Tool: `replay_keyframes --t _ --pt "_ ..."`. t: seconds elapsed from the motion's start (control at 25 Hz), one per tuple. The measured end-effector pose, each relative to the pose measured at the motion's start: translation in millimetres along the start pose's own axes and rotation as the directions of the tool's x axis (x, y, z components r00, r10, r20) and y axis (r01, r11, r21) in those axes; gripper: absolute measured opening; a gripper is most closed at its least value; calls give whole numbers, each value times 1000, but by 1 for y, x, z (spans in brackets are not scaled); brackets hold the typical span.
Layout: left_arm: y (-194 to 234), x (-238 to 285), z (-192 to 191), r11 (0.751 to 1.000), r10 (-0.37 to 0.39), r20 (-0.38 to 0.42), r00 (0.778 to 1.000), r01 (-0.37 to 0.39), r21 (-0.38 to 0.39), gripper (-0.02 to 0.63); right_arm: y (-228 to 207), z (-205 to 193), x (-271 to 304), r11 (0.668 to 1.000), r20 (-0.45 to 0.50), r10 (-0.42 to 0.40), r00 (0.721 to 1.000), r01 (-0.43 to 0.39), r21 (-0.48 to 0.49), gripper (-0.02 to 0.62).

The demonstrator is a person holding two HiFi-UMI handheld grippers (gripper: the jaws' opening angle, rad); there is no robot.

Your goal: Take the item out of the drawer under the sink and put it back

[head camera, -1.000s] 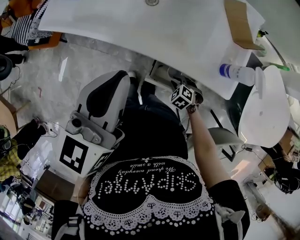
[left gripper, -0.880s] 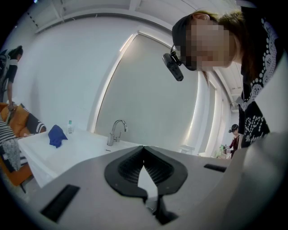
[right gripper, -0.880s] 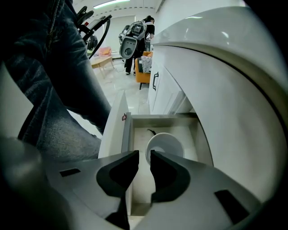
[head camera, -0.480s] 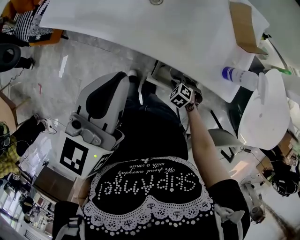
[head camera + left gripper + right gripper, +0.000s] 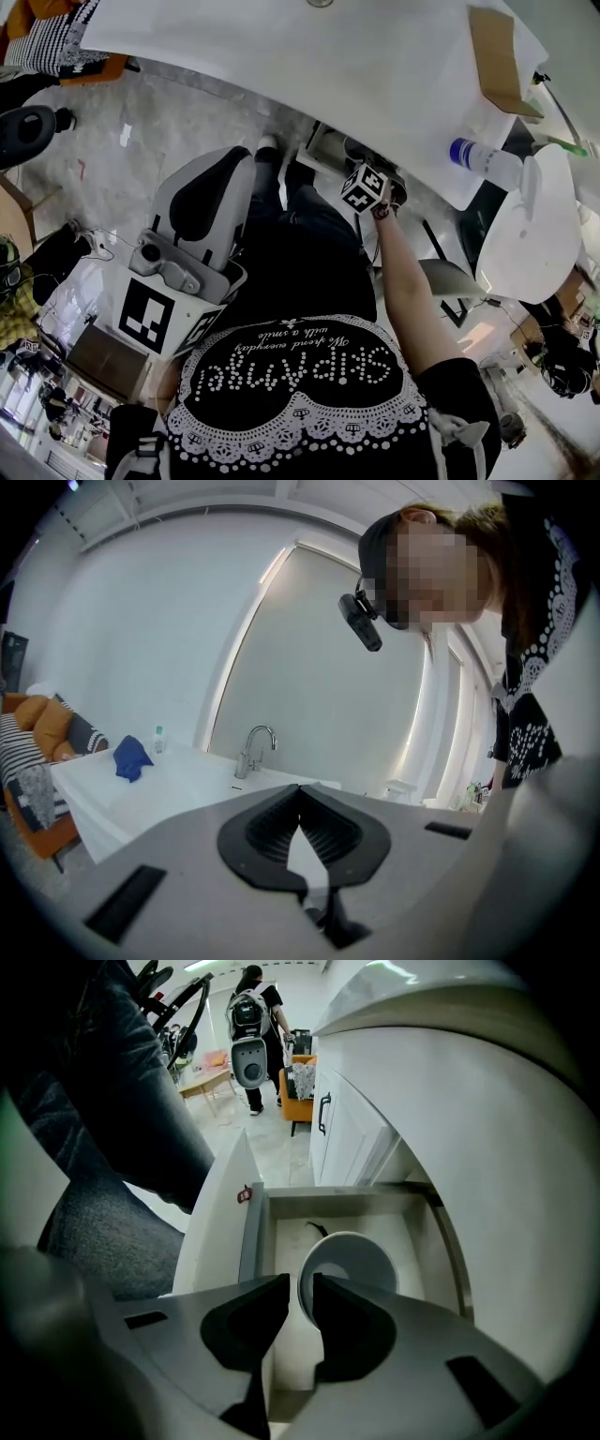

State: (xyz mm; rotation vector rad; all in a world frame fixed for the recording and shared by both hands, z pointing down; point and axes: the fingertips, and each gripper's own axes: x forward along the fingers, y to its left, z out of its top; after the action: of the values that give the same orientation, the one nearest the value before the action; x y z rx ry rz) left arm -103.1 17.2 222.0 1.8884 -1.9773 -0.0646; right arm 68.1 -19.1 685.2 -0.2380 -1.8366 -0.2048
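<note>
So the drawer (image 5: 251,1241) sits pulled out under the desk (image 5: 281,56). The bowl (image 5: 361,1260) is in it, with its rim caught between the jaws of the right tool (image 5: 300,1288). Up on the desk, the cloth (image 5: 131,759) lies left of the faucet (image 5: 255,747), with a small bottle (image 5: 157,741) just behind the cloth.

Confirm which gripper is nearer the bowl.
Right. The right gripper straddles the rim of the bowl in the drawer; the left gripper sits beside the person's leg, away from it.
</note>
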Motion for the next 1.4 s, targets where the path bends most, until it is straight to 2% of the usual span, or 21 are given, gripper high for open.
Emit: replay_keyframes --t 0.52,0.84,1.0,1.4 --pt "2 6 0 1000 13 -12 1000 -13 -19 5 -1 4 10 999 0 16 1000 -16 33 72" --pt "1 7 -3 1000 10 -24 1000 -11 -28 5 -3 3 11 999 -8 -3 1000 3 44 69" --pt "0 7 -5 999 9 -25 1000 -10 -35 5 -6 0 10 998 -9 -32 999 33 51 29" --pt "-8 4 -9 999 -14 -33 999 12 -41 5 -17 -2 -6 996 9 -76 997 76 45 25"
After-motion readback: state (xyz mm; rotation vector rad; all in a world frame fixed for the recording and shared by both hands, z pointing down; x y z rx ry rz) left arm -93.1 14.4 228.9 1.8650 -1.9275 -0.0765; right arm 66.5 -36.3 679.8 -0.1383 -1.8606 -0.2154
